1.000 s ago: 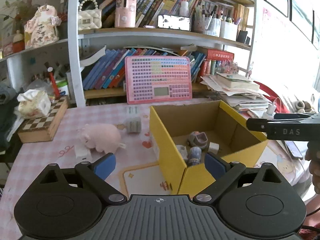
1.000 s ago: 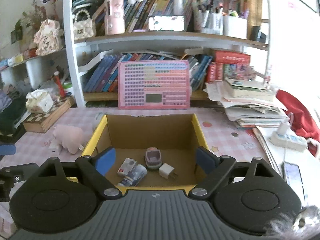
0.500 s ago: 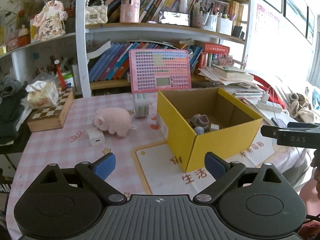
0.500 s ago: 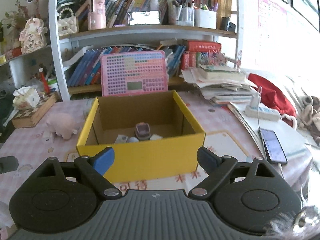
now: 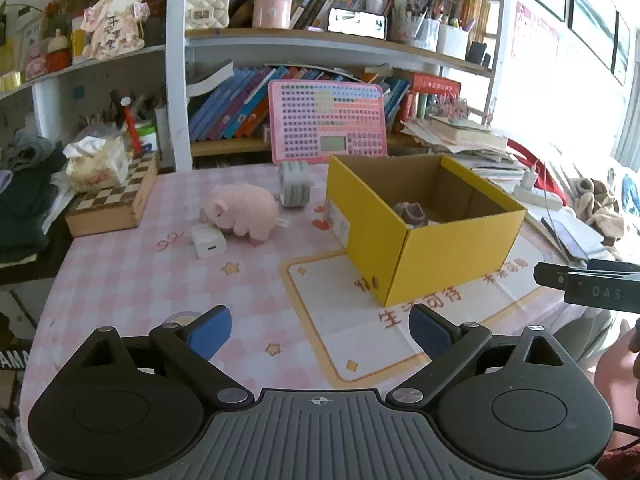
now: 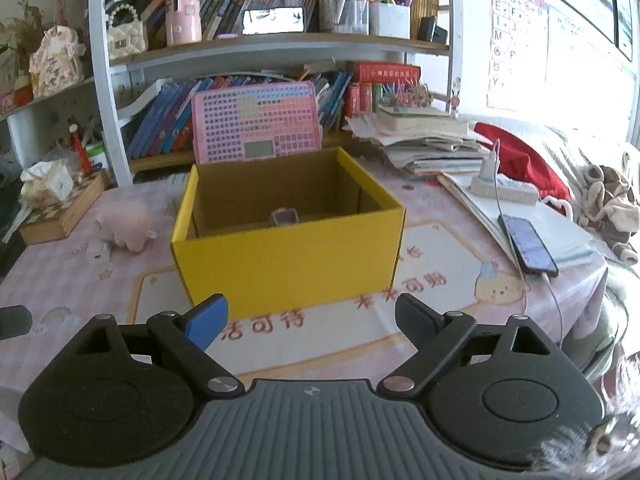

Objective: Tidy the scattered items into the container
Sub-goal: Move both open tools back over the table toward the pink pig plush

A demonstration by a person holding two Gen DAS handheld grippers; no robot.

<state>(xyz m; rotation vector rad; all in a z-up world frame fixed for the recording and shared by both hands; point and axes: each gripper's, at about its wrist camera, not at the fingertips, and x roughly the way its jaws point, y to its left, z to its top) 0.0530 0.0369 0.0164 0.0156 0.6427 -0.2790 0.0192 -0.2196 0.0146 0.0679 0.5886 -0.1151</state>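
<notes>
Clutter fills the far left of the surface (image 5: 120,280), a pink checked cloth: a wooden chessboard box (image 5: 114,202) with a tissue pack (image 5: 98,160) resting on top. Right of it, in the left wrist view, a white charger (image 5: 208,242) lies touching the snout of a pink plush pig (image 5: 244,212). Just behind the pig, a grey striped roll (image 5: 294,184) stands upright. None of these three is in the container; all sit left of it on the cloth. Behind them a pink keyboard toy (image 5: 328,122) leans against the bookshelf (image 5: 320,40).

Further right sits the yellow cardboard box (image 5: 448,248), open at the top, on a cream mat (image 5: 360,340) printed with orange characters. Inside it a small grey-purple object (image 5: 412,212) shows above the near wall; what else lies on the box floor is hidden.

The left tongs (image 5: 320,330) hover low over the near edge of the surface, spread wide and holding nothing, with the box ahead and to their right. The right tongs (image 6: 312,316) are likewise released and bare, facing the box's long yellow wall head on.

Right of the box, in the right wrist view, a stack of papers and books (image 6: 424,140) rises near the shelf, a white power strip (image 6: 504,190) lies in front of it, and a dark smartphone (image 6: 528,244) lies near the surface's edge with a cable attached.
</notes>
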